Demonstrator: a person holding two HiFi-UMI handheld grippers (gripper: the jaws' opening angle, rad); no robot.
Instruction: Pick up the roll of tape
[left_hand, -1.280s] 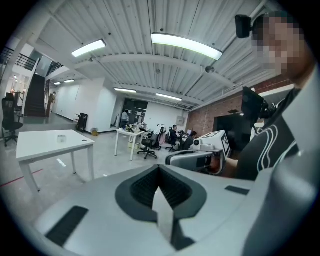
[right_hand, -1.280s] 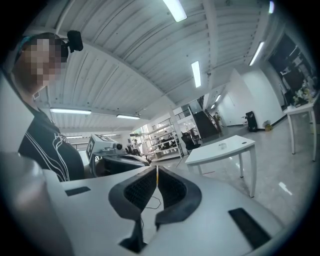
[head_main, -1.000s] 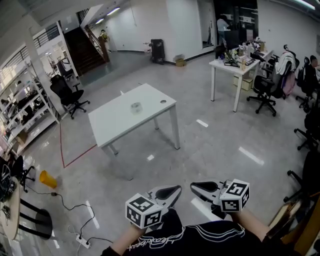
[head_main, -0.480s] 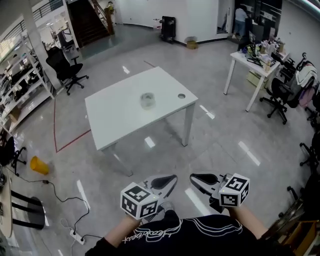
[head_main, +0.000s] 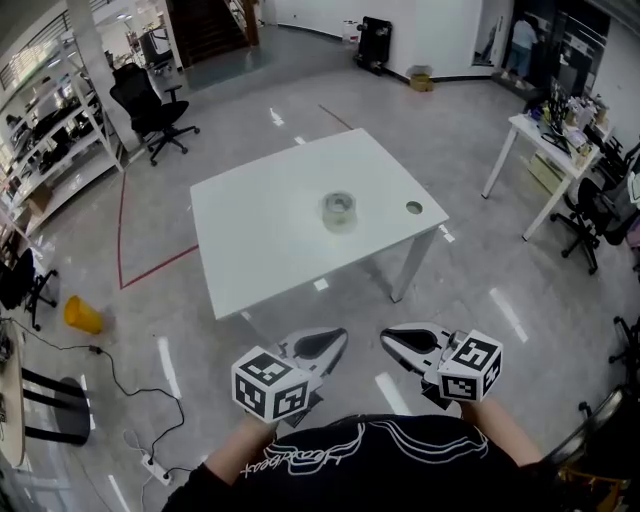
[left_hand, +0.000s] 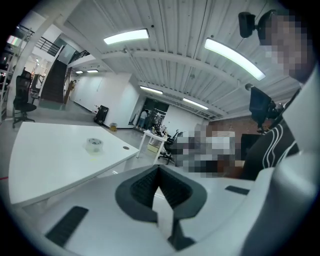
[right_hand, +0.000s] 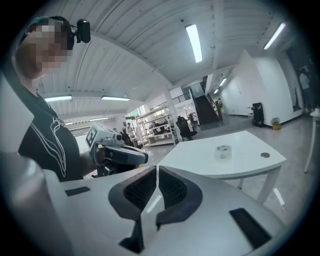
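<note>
Tape, a clear, translucent roll of tape (head_main: 340, 211), lies flat on the white rectangular table (head_main: 265, 235) in the upper middle of the head view, toward the table's right half and just left of the grey round cable hole (head_main: 413, 208) near its right edge. Nothing else rests on the tabletop. Both tools sit at the bottom of that view, well apart from the table, with grey glossy floor between them and it. The left gripper (head_main: 322, 346), at lower centre-left, has its dark ribbed pads pressed together at the tips, and its own view shows nothing between them (left_hand: 159, 186); the roll appears small at middle left there (left_hand: 94, 144). The right gripper (head_main: 405, 342), at lower centre-right, has its jaws drawn in to the thinnest slit and holds nothing, as its own view shows (right_hand: 156, 187); the roll stands on the table at centre right of that view (right_hand: 223, 151), with the left gripper at middle left. The two tools point toward the table side by side, near each other but not touching. A black office chair (head_main: 150, 105) stands at upper left, a yellow container (head_main: 82, 315) lies on the floor at the left edge, and the person's black top (head_main: 350, 470) fills the bottom centre.
</note>
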